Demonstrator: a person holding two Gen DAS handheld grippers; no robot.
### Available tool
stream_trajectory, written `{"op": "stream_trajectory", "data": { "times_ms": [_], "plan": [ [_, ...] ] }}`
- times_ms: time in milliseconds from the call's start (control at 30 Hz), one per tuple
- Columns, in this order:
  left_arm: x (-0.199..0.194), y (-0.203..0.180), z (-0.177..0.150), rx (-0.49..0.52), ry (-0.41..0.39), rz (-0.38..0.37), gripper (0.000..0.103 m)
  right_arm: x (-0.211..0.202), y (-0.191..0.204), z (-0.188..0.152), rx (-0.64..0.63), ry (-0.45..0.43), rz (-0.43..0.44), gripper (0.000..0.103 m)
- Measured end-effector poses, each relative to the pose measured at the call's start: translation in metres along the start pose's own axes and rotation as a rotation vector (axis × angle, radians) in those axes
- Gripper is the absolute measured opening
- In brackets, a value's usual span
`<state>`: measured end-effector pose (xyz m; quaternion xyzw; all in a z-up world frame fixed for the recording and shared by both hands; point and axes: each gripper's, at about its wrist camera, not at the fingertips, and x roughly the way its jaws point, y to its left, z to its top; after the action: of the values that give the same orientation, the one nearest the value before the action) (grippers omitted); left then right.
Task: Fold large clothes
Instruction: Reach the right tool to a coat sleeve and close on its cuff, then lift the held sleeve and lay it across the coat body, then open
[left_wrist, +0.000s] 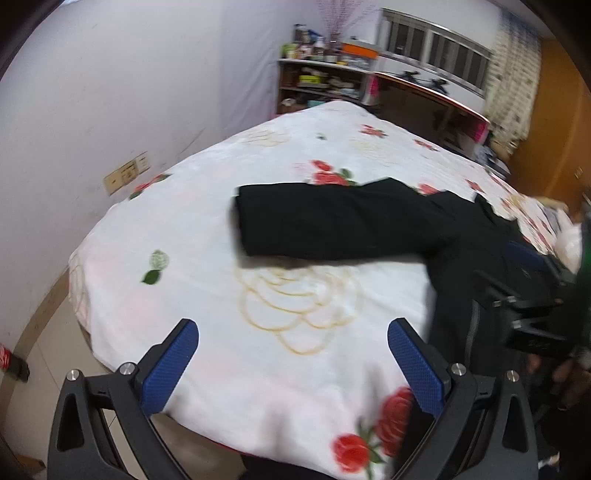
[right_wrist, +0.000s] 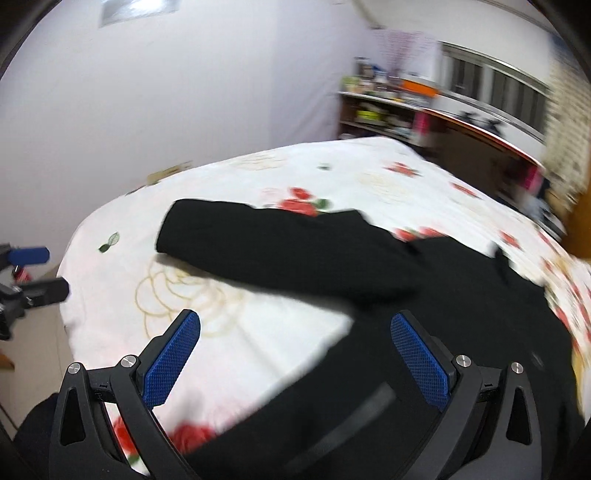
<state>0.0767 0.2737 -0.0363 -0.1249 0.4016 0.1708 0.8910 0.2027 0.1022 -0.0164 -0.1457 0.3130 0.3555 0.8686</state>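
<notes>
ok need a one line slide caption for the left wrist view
Open left gripper above a floral bedsheet, facing a black garment with one sleeve stretched across the bed.

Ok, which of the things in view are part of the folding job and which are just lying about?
Job: black garment, left gripper, right gripper, both open, floral bedspread as work surface.

Lying about: cluttered shelf, wall sockets, headboard.

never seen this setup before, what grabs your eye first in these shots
A black garment sprawls across the white bedsheet printed with red roses, one sleeve stretched out to the left. Both open grippers hover at the bed's near edge, the left gripper over bare sheet, the right gripper over the garment's body.
</notes>
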Motion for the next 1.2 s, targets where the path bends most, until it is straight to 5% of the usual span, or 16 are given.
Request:
{"op": "stream_trajectory", "data": {
  "times_ms": [367, 667, 700, 767, 967, 1200],
  "plan": [
    [0.044, 0.077, 0.012, -0.139, 0.020, 0.077, 0.103, 0.164, 0.088, 0.025, -0.273, 0.091, 0.143, 0.103],
    [0.065, 0.100, 0.005, -0.186, 0.050, 0.105, 0.103, 0.204, 0.138, 0.027, -0.402, 0.046, 0.153, 0.101],
    [0.066, 0.102, 0.005, -0.192, 0.053, 0.101, 0.103, 0.208, 0.143, 0.028, -0.407, 0.040, 0.156, 0.098],
    [0.069, 0.105, 0.004, -0.207, 0.061, 0.102, 0.103, 0.215, 0.151, 0.033, -0.416, 0.037, 0.136, 0.074],
    [0.073, 0.098, 0.016, -0.181, 0.043, 0.096, 0.103, 0.208, 0.138, 0.052, -0.309, -0.004, 0.116, 0.037],
    [0.073, 0.066, 0.035, -0.137, -0.019, 0.048, 0.103, 0.173, 0.108, 0.077, -0.207, -0.059, 0.095, 0.025]
  ]
}}
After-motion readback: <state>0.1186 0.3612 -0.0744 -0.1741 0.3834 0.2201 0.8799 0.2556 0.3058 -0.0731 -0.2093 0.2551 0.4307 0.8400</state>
